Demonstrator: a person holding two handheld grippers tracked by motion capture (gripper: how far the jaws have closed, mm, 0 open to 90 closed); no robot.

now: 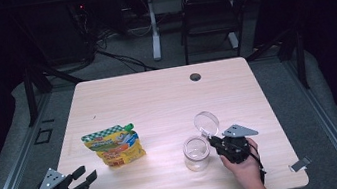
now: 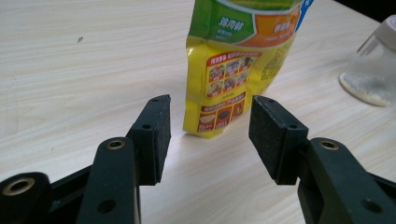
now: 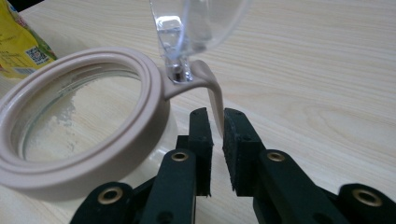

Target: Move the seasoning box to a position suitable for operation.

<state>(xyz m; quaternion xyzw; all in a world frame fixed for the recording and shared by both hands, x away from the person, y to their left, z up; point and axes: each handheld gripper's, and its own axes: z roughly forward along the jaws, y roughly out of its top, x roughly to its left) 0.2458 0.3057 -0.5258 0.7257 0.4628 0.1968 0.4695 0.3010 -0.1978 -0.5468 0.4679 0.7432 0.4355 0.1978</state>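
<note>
A yellow and green food pouch (image 1: 113,147) lies on the pale wood table (image 1: 157,101); in the left gripper view the pouch (image 2: 233,70) is just beyond my jaws. My left gripper (image 1: 85,173) is open, with nothing between its pads (image 2: 210,121). A clear glass jar (image 1: 196,153) with a beige ring (image 3: 84,121) stands to the right, its clear lid (image 1: 206,123) flipped up. A little white powder lies in the jar's bottom. My right gripper (image 1: 212,142) has its jaws nearly together, with the ring's thin beige tab (image 3: 212,93) in the narrow gap (image 3: 215,116); the pads do not visibly press it.
A small grey clip (image 1: 299,164) lies near the table's front right corner. A cable hole (image 1: 195,77) sits at the far edge. A dark chair (image 1: 210,12) and a desk leg stand beyond the table. The jar (image 2: 373,70) is at the far right in the left gripper view.
</note>
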